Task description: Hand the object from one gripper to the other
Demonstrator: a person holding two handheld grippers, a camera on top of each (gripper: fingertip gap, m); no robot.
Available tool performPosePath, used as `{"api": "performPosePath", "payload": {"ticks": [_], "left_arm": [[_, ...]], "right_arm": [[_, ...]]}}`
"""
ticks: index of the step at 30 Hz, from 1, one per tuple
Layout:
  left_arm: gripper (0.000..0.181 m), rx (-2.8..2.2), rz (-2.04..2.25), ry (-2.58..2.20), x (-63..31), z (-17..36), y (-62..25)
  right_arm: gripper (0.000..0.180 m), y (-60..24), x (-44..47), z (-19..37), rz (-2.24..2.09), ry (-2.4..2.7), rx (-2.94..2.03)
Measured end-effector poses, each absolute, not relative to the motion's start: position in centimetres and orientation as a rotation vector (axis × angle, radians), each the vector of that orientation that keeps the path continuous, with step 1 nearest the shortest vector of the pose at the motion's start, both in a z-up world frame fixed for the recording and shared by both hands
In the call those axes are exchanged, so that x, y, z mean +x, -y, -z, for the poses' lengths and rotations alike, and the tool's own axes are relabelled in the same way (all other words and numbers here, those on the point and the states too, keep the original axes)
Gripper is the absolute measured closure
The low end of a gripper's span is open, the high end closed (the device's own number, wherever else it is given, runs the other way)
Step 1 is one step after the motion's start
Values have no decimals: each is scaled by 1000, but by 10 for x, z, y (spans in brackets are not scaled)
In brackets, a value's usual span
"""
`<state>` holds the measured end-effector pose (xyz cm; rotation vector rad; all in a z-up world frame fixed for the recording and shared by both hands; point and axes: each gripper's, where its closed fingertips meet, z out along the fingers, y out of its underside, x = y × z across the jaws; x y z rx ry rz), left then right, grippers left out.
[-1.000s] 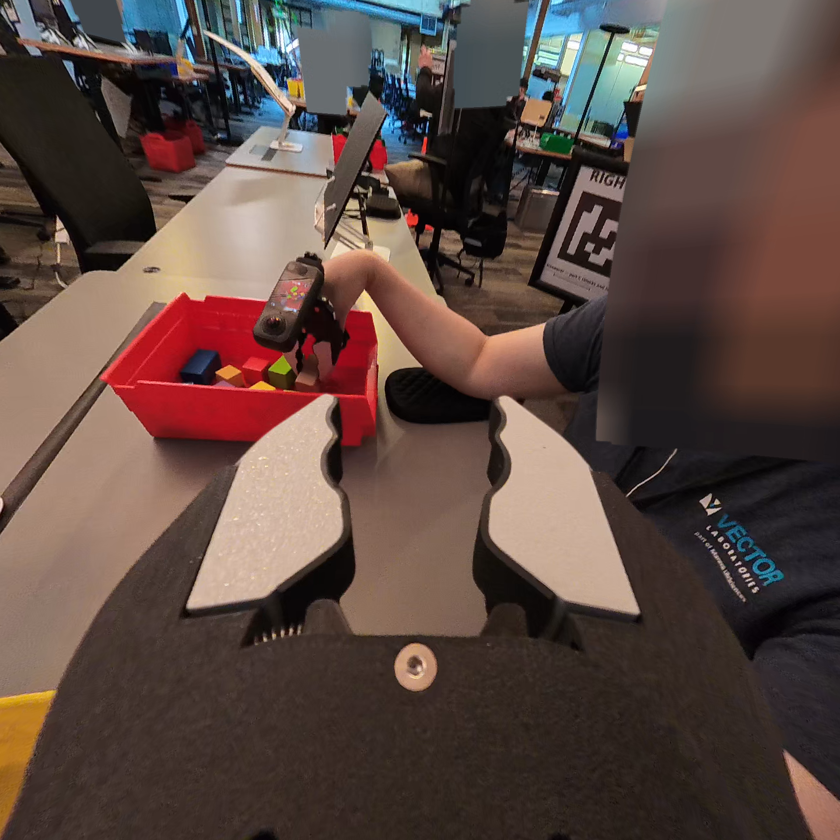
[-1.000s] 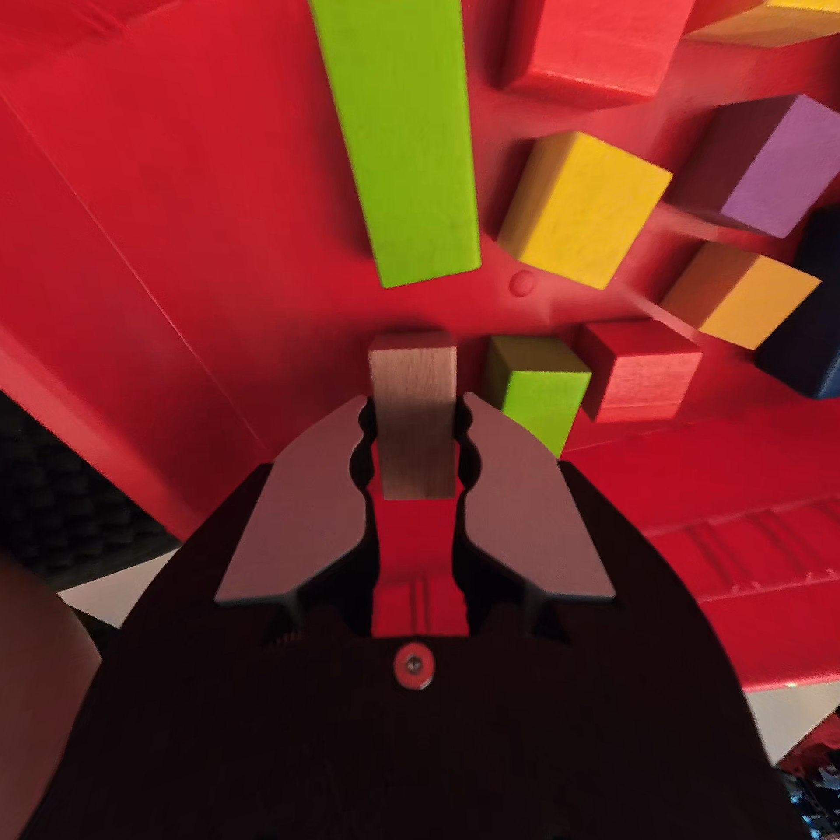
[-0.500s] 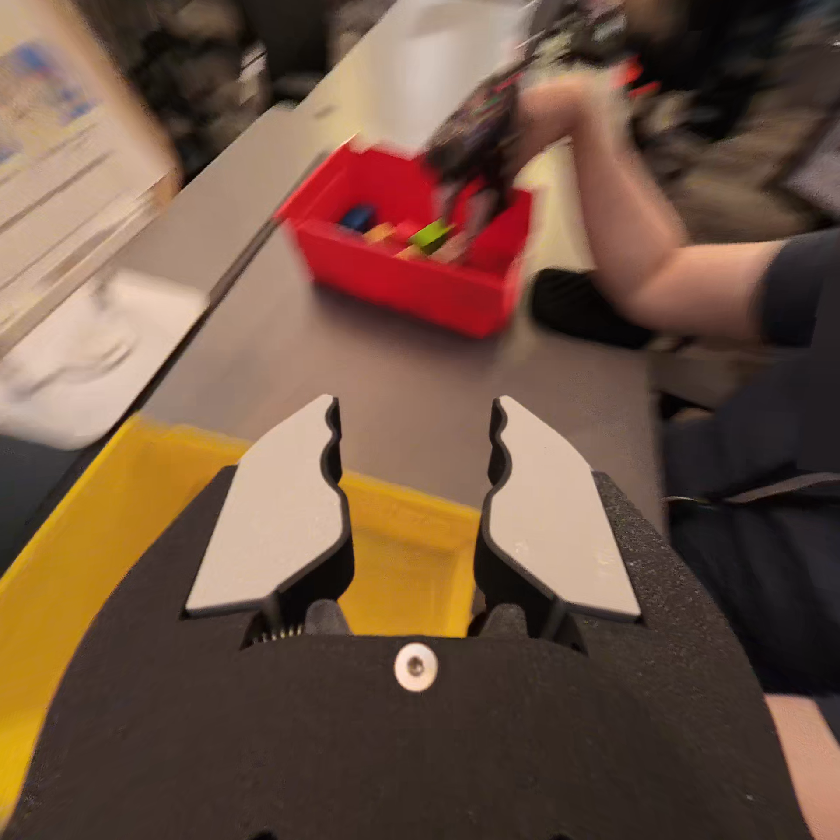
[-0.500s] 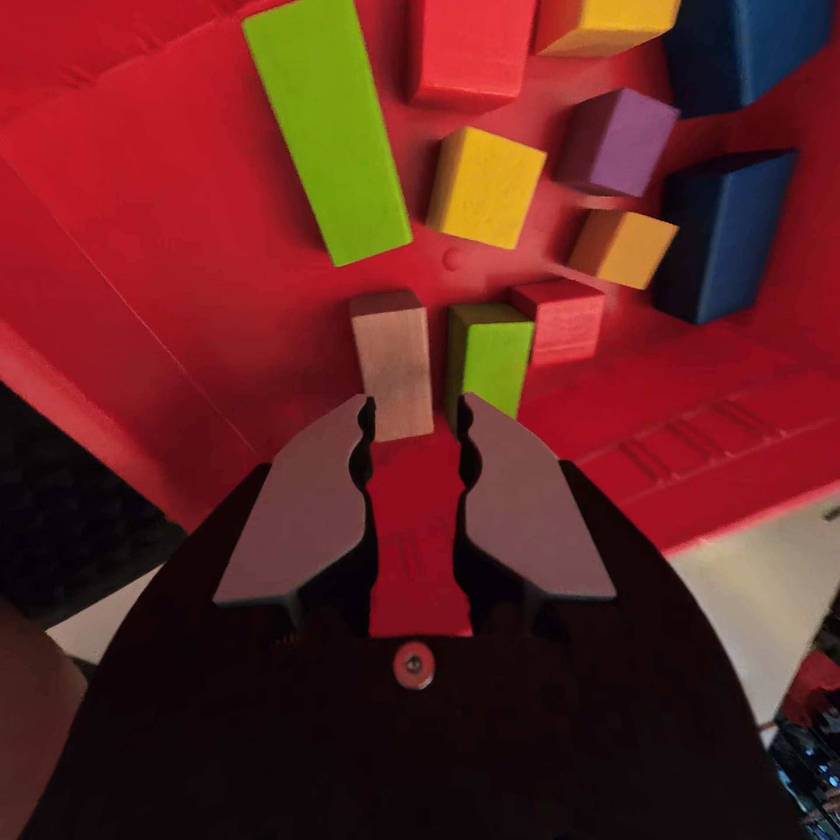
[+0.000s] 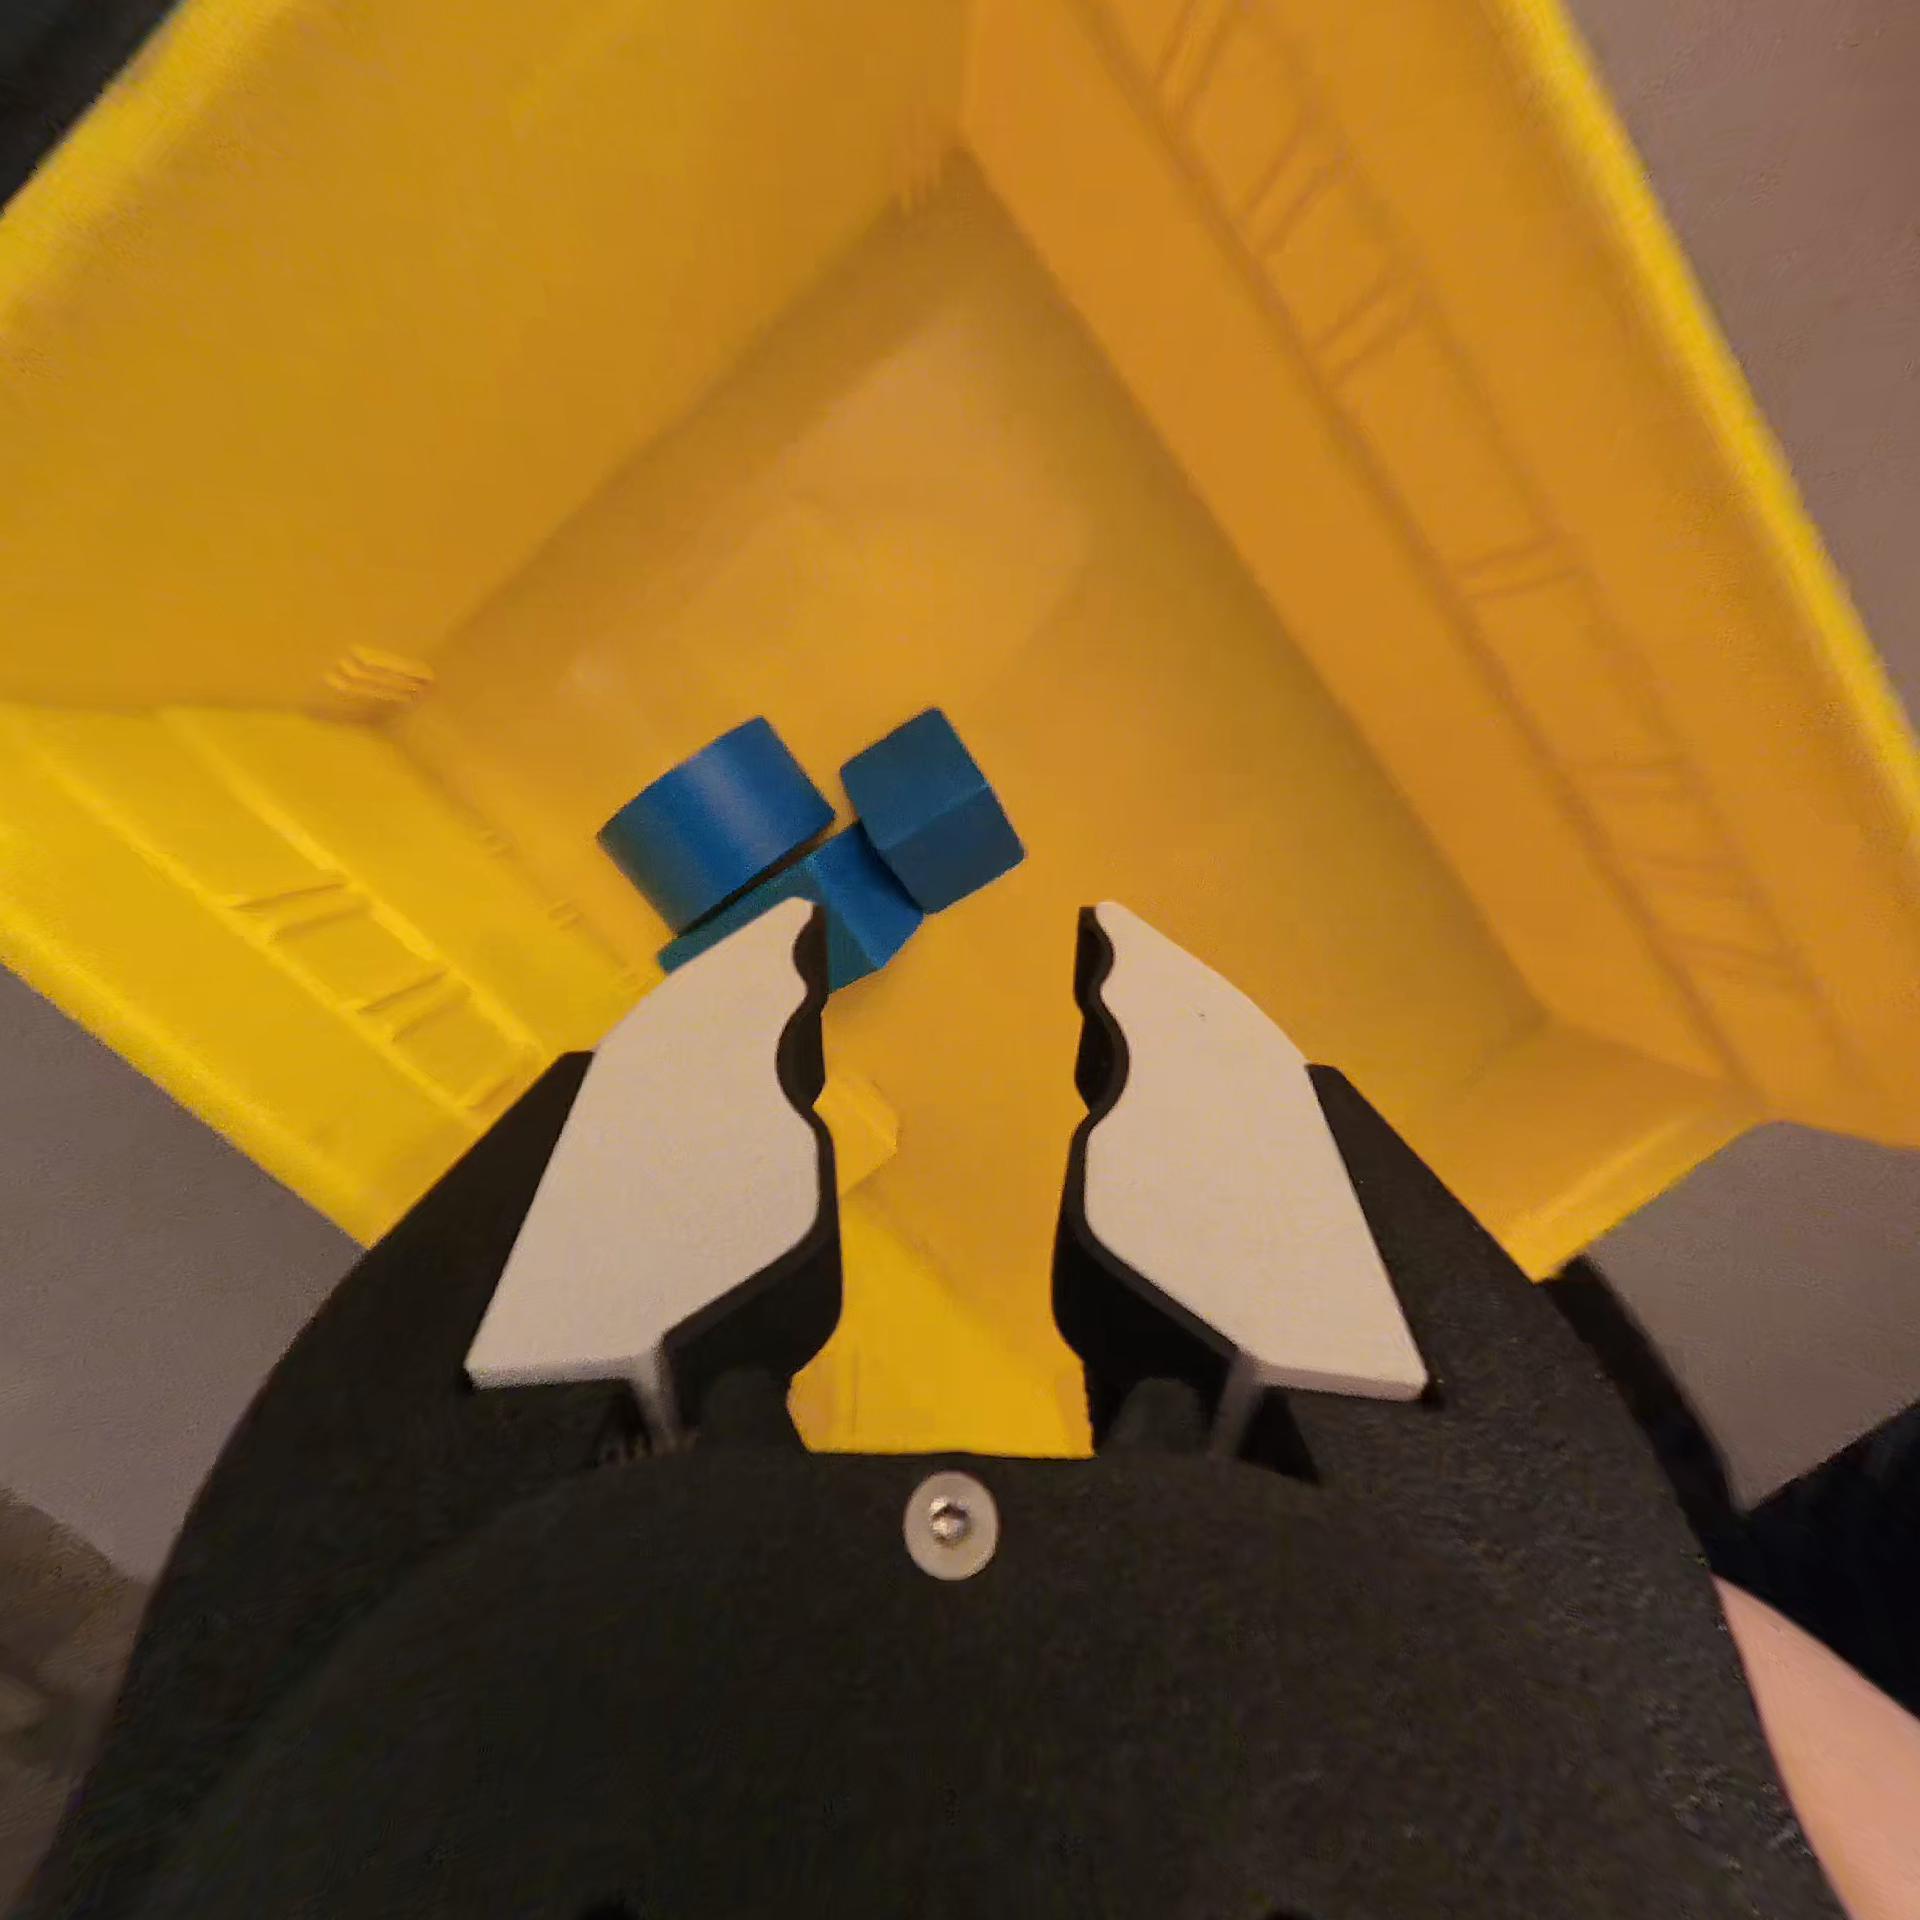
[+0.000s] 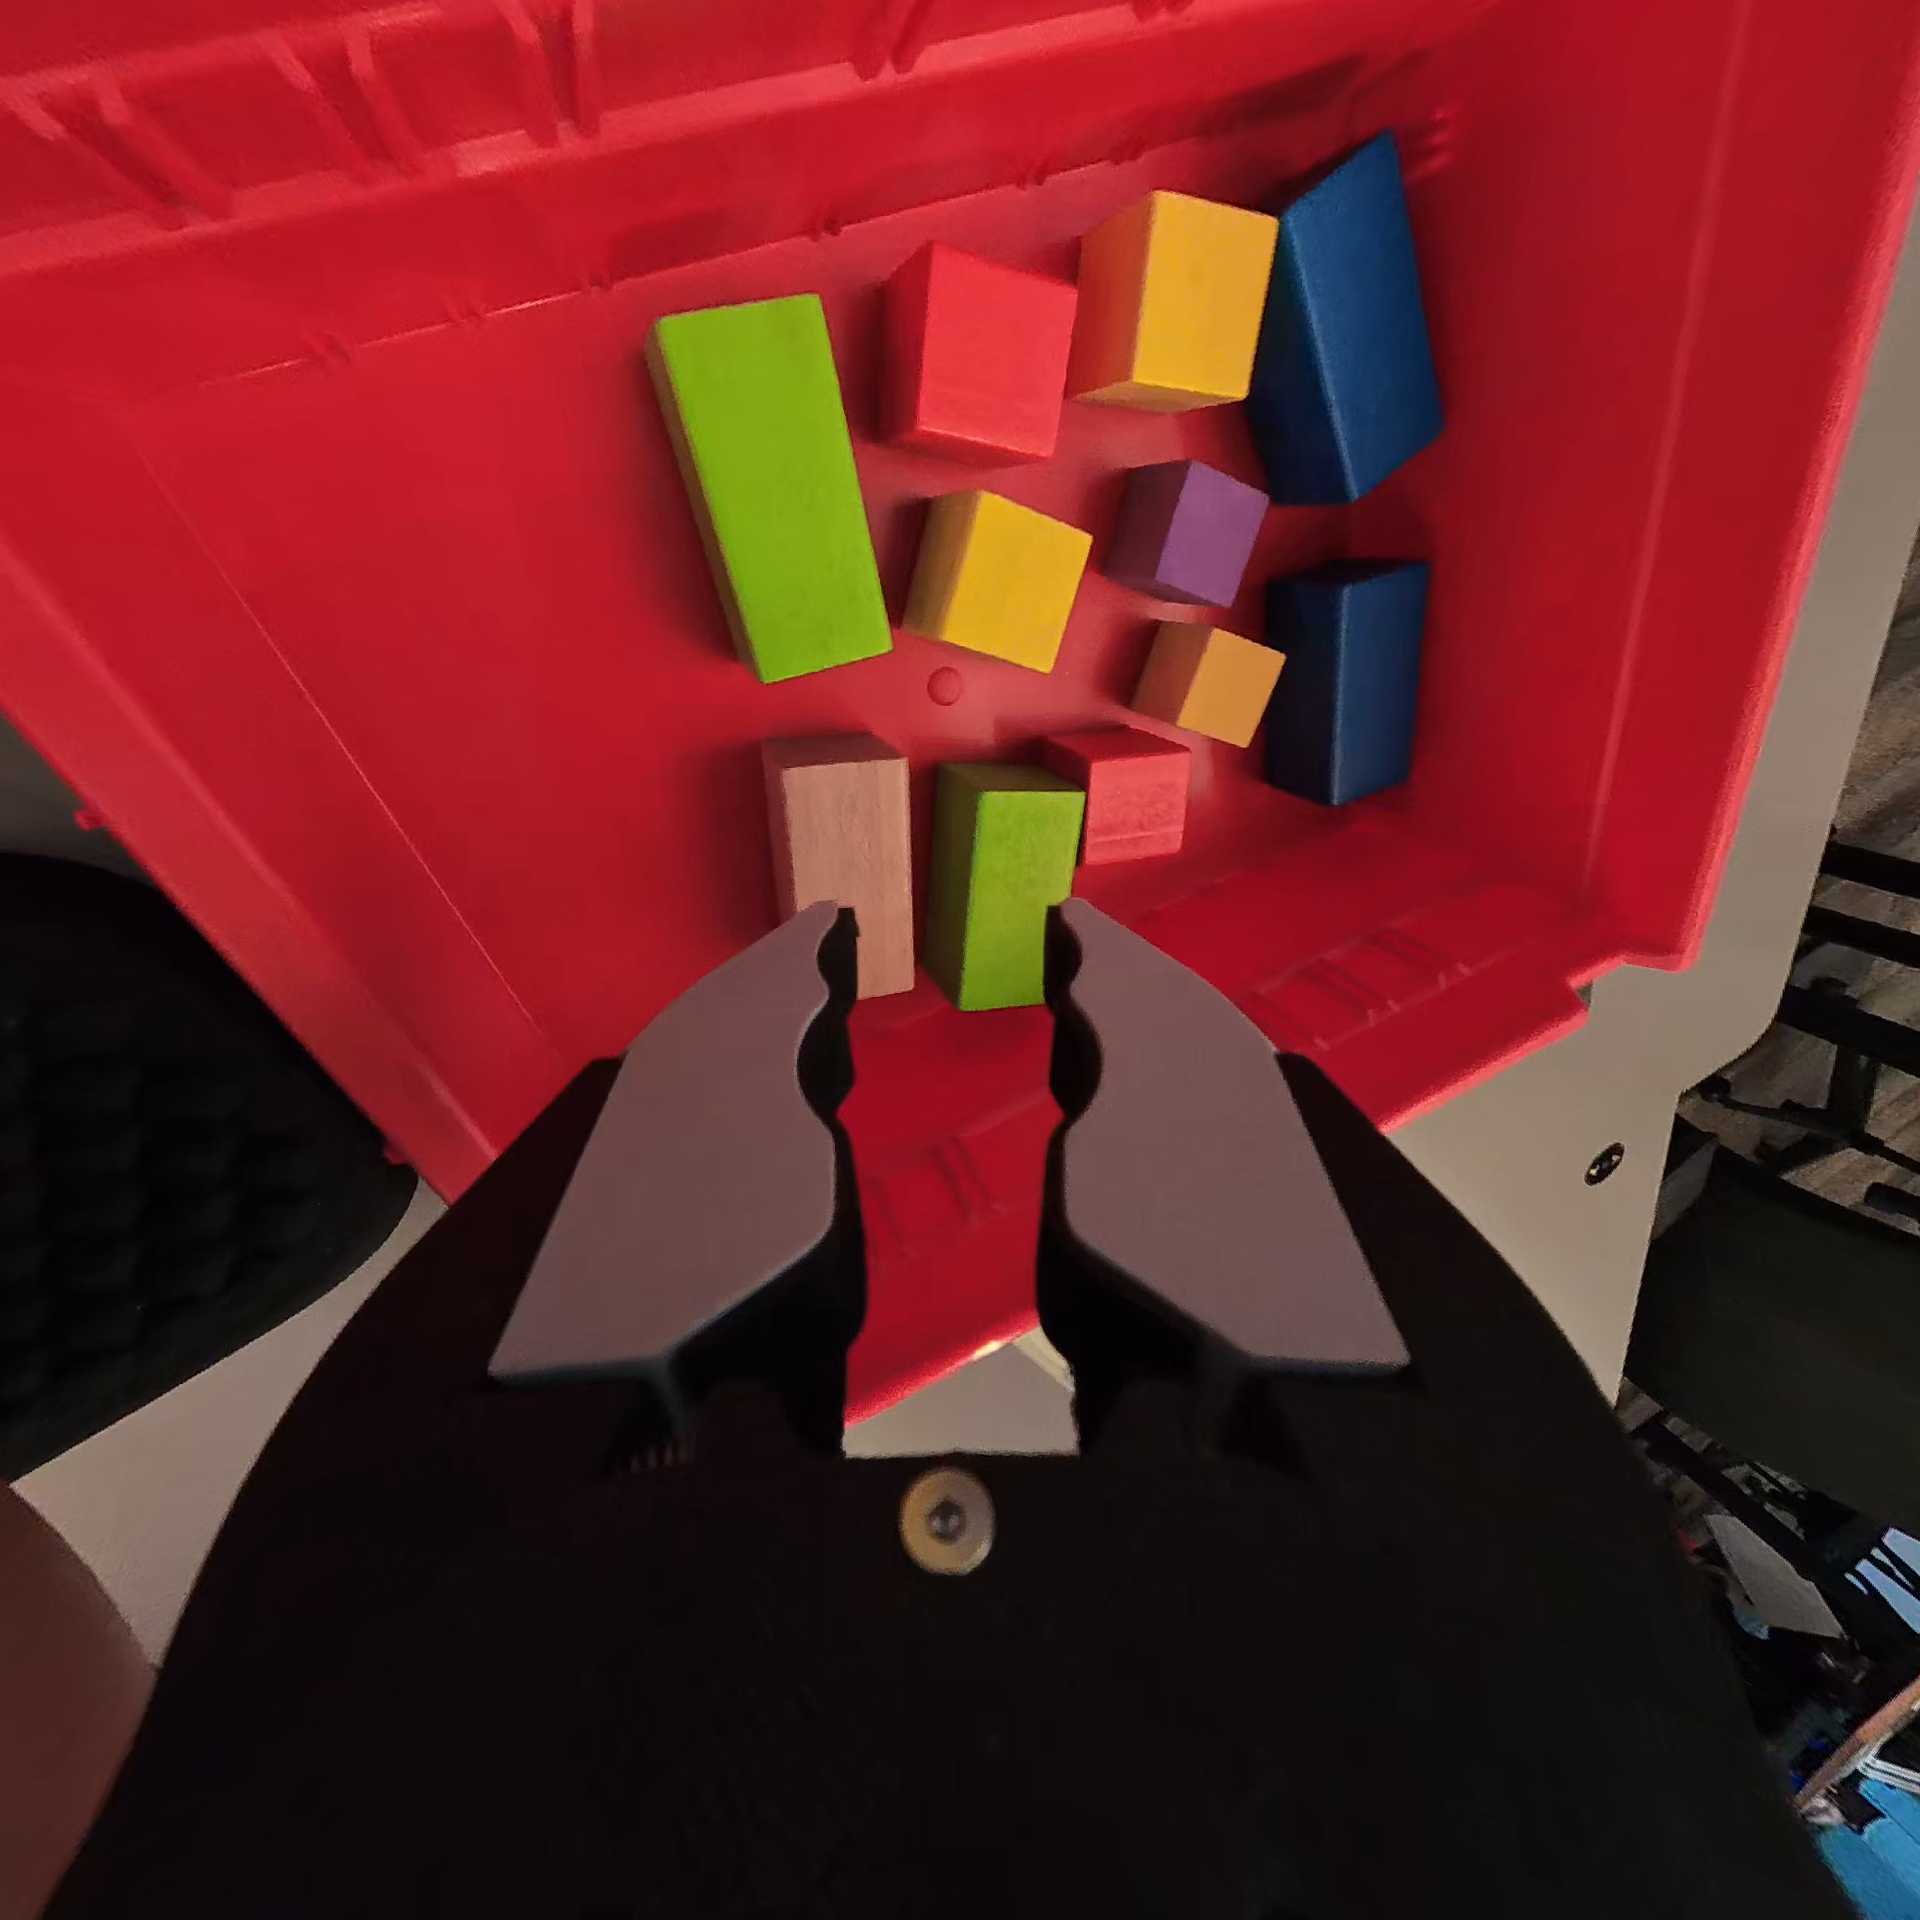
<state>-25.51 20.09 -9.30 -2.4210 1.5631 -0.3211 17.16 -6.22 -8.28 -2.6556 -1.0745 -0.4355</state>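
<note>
In the left wrist view my left gripper [image 5: 945, 920] is open and empty, pointing down into a yellow bin [image 5: 436, 395]. On the bin floor lie a blue cylinder [image 5: 717, 810], a blue cube [image 5: 935, 821] and a third blue block [image 5: 857, 914] partly hidden behind my left finger. In the right wrist view my right gripper [image 6: 951, 914] is open and empty above a red bin [image 6: 343, 644]. A plain wood block [image 6: 842, 852] and a small green block [image 6: 1003, 883] lie just ahead of its fingertips.
The red bin also holds a long green block [image 6: 769, 483], red, yellow, orange and purple cubes and two dark blue blocks [image 6: 1345, 322]. Both bins sit on a light table [image 6: 208, 1507]. A black pad [image 6: 156, 1122] lies left of the red bin.
My left gripper swung from facing the red bin to pointing down into the yellow bin. My right gripper drew back from the wood block, which stays on the red bin floor.
</note>
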Motion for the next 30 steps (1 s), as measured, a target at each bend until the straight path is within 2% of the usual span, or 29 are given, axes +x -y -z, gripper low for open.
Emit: {"api": "performPosePath", "payload": {"ticks": [5,7,16,21,27,30], "left_arm": [[126,-2411,121,-1671,-268,110,-205],[130,-2443,25,-1672,-273,117,-209],[131,-2820,-108,-1360,-292,122,-194],[119,-2997,-166,-1122,-295,128,-184],[114,-3051,-300,-1111,-304,138,-182],[105,-3055,-302,-1150,-301,139,-177]], "right_arm": [[144,65,168,89,386,1095,-2685],[144,65,167,89,387,1098,-2682],[144,66,164,91,374,1119,-2691],[144,67,163,93,370,1131,-2705],[144,69,162,95,365,1135,-2717],[144,69,161,96,369,1146,-2725]]}}
